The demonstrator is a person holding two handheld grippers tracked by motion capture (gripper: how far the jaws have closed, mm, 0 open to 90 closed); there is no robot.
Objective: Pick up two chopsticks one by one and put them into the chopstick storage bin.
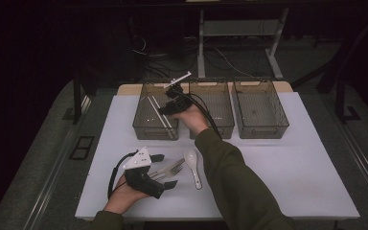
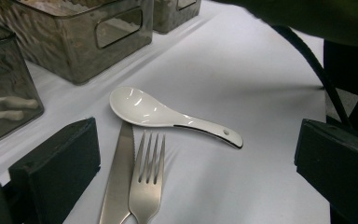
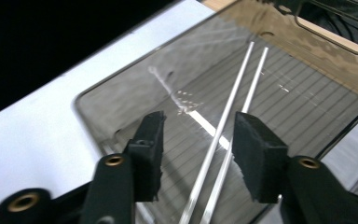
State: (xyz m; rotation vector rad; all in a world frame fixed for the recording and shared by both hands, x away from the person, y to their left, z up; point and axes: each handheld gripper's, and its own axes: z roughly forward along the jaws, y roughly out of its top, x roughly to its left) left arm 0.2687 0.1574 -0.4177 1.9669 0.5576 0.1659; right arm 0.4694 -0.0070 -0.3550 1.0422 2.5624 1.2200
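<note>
A white table (image 1: 278,182) seen from above, with a person's forearms entering from the bottom edge.

At the left, the left gripper (image 1: 164,170) rests on the table in the person's hand, its jaws spread wide and holding nothing. In the left gripper view, a knife (image 2: 119,177) and a fork (image 2: 147,186) lie side by side between those jaws, touching or nearly so, with a white ceramic spoon (image 2: 168,116) just beyond their tips.

Further back stand three smoky see-through bins in a row. The left bin (image 1: 141,122) holds two metal chopsticks (image 3: 223,140) lying on its ridged floor, close together and slightly crossed. The right gripper (image 3: 198,140) hovers over this bin, reaching across the person's body; its jaws stand partly apart with nothing between the pads, the chopsticks lying loose below them. The middle bin (image 1: 220,103) and the right bin (image 1: 261,110) look empty.

Risks from here: the knife and fork lie so close that closing on one would likely catch or nudge the other. The smooth spoon could slip from the pads. The right arm stretches over the cutlery, so drawing it back low could sweep the spoon.

Count: two grippers, three bins, two chopsticks, one knife, one fork, one spoon.
</note>
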